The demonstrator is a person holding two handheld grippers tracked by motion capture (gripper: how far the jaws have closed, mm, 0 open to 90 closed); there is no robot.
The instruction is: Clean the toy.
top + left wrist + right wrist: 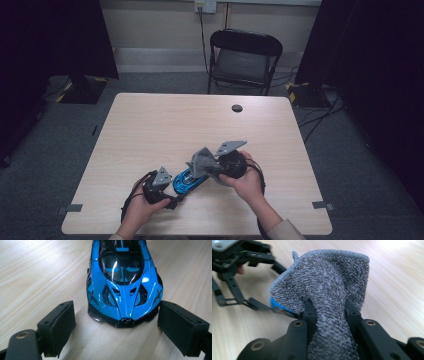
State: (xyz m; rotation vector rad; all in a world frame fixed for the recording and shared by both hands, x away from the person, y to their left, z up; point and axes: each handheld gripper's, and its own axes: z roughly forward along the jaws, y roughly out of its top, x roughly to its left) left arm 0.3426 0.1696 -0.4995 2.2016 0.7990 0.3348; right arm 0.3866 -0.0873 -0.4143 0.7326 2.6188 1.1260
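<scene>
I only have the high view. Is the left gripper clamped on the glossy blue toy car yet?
Observer: No. The left gripper stands open, with the nose of the glossy blue toy car between its jaws and a clear gap at one pad.
Operator: And the grey terry cloth?
Observer: The right gripper is shut on the grey terry cloth, with a fold of it pinched between the jaws.

black folding chair (245, 60) behind wooden table (165, 125), grey carpet (350, 165).
</scene>
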